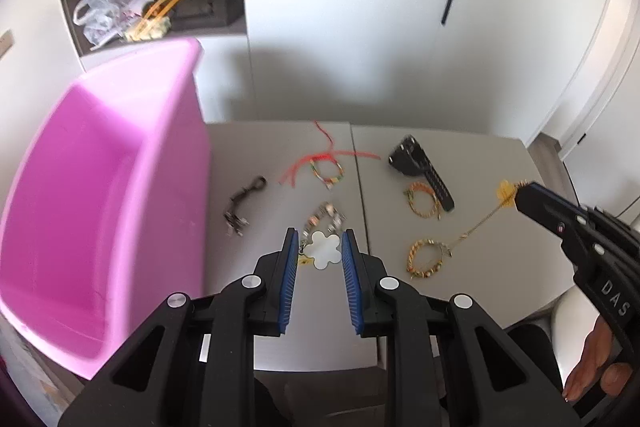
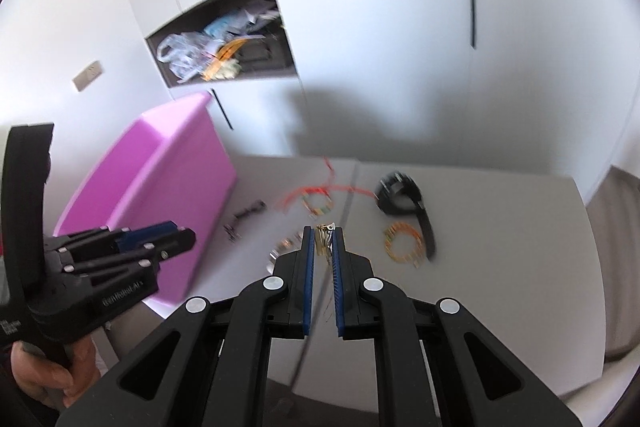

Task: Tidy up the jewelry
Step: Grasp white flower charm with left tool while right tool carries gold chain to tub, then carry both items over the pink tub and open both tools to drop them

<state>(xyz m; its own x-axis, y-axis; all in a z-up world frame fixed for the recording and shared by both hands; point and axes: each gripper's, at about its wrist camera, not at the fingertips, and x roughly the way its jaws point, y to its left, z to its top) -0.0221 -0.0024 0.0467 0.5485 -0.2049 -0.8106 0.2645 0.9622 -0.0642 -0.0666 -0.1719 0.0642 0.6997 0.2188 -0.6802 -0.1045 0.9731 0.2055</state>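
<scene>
My left gripper point(image 1: 320, 247) is shut on a white flower-shaped piece point(image 1: 323, 251), held above the grey table point(image 1: 500, 259). A small yellow bit hangs at its left side. In the right wrist view my right gripper point(image 2: 324, 239) is shut on a gold necklace point(image 2: 322, 241). From the left wrist view, its yellow pendant point(image 1: 505, 191) sits at the right gripper point(image 1: 520, 195) tips and the thin chain point(image 1: 476, 225) slants down toward the table. The left gripper point(image 2: 188, 237) also shows at the left of the right wrist view, beside the pink bin point(image 2: 168, 179).
The pink bin point(image 1: 100, 207) stands open at the table's left. On the table lie a red cord bracelet point(image 1: 324, 163), a dark clip chain point(image 1: 244, 205), a silver charm bracelet point(image 1: 326, 217), a black strap point(image 1: 420, 171) and two orange beaded bracelets point(image 1: 424, 201) point(image 1: 426, 259). White cupboards stand behind.
</scene>
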